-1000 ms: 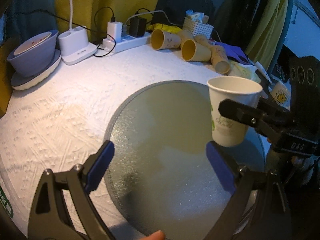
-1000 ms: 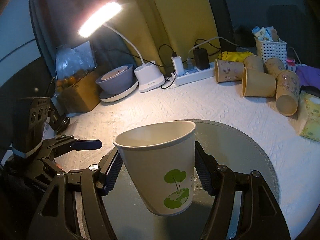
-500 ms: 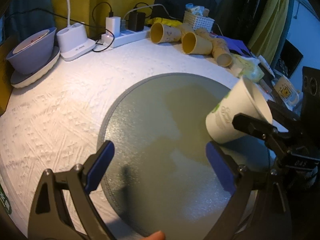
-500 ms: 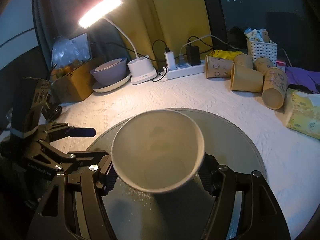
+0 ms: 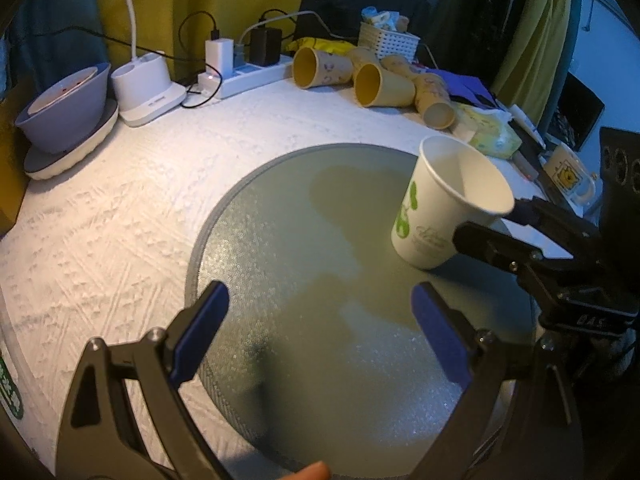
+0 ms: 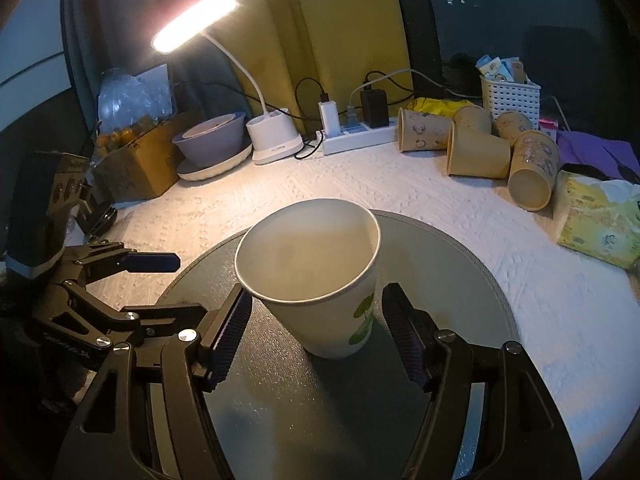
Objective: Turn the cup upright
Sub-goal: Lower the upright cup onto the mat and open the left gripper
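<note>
Cup [image 6: 316, 280] upright on mat [image 6: 460, 280], btwn spread right fingers [image 6: 404, 334]; left fingers [image 5: 200, 328] spread, empty.

Dim room, desk lamp [image 6: 195, 21] glare, fisheye-bent edges, corners perhaps blurred

White cup [image 6: 320, 280], green tree print

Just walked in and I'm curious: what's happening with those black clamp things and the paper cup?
A person holds a two-finger gripper in each hand. The right gripper has its fingers on either side of a white paper cup, which stands mouth-up on the round grey mat; a gap shows at the right finger, so it looks released. The left gripper hangs open and empty nearby.
</note>
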Motion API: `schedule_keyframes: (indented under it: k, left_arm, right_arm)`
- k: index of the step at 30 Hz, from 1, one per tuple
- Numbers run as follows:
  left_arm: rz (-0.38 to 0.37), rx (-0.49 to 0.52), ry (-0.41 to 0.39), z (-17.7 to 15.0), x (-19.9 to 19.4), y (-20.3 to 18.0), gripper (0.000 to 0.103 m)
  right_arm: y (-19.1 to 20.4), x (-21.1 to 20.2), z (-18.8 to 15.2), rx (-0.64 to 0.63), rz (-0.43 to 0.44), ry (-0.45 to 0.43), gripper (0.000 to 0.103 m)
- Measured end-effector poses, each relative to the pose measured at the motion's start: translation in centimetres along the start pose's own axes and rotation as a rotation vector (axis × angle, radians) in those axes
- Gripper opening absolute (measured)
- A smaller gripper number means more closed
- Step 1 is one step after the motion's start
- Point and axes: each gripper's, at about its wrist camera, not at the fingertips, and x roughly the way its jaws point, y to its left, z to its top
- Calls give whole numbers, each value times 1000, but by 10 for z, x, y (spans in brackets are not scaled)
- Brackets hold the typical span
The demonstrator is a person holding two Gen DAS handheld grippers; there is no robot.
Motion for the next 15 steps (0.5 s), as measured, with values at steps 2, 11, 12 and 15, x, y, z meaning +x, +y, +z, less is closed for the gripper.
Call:
schedule_keyframes:
  k: [2, 11, 12, 15]
  left_arm:
    - [1, 3, -4, -1, -2, -1, 94]
    - [-7, 11, -16, -13, -15, -5, 94]
    - [-10, 13, -18, -15, -17, -6, 94]
    - [-18, 19, -27, -21, -24, -8, 94]
  right_arm:
    - [1, -1, -1, 4, -7, 1, 71]
    - [4, -7, -8, 25, -59, 32, 71]
    - [5, -9, -10, 27, -64, 35, 71]
    - [9, -16, -14, 32, -86, 43, 71]
